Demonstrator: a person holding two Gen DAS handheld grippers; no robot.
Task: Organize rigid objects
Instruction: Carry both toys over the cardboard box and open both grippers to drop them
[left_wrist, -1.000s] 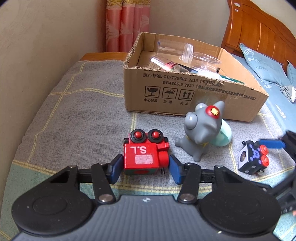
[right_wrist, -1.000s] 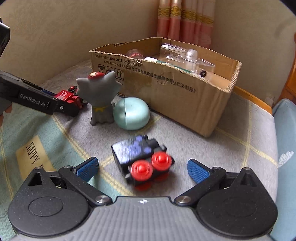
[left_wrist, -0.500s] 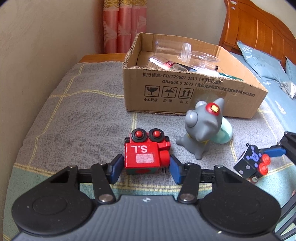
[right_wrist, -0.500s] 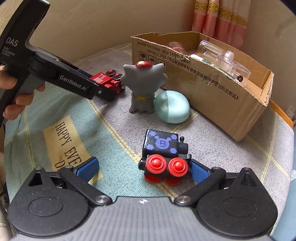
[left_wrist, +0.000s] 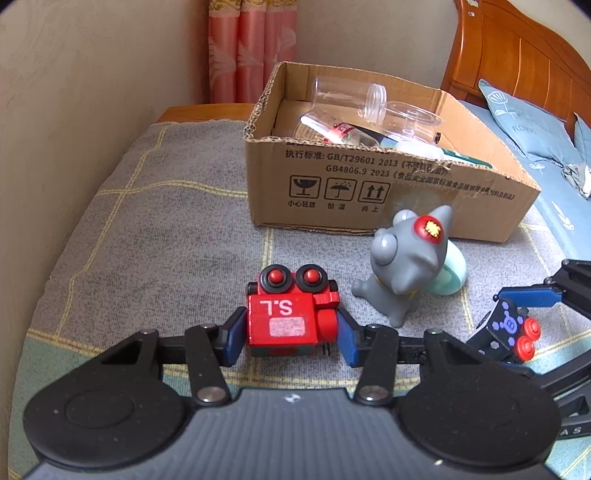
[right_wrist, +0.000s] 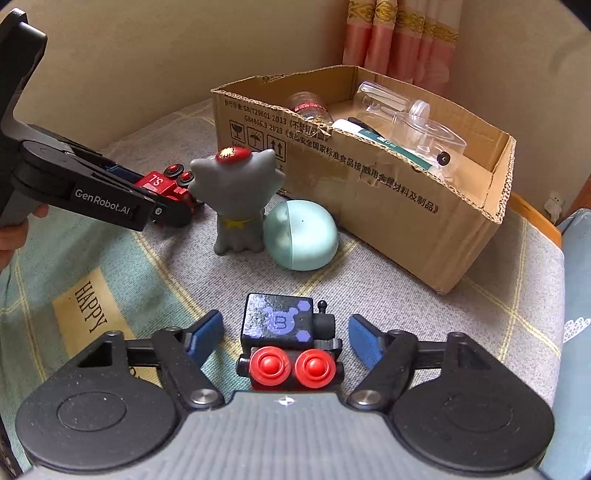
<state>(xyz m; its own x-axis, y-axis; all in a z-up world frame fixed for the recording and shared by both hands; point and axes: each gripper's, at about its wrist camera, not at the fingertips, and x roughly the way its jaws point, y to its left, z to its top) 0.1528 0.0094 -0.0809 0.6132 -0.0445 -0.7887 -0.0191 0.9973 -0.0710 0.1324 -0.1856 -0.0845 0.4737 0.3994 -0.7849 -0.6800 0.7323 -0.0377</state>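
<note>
Left gripper (left_wrist: 291, 334) stays clamped on the red toy train (left_wrist: 291, 317), lower centre of its frame, unchanged over the last second. Right gripper (right_wrist: 286, 336) has squared up on the black toy train (right_wrist: 291, 343): it now sits between the pads, jaws apart, gaps both sides, not yet gripped. Once right closes, both likely go to the cardboard box (right_wrist: 388, 206), upper right.

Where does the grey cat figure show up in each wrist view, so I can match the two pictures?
Left wrist: the grey cat figure stands right of centre, beyond the red toy train between the left tongs' pads.
Right wrist: the grey cat figure is left of centre, seen from behind.
Shared landmark: the cardboard box just behind it, and the green egg beside it.
</note>
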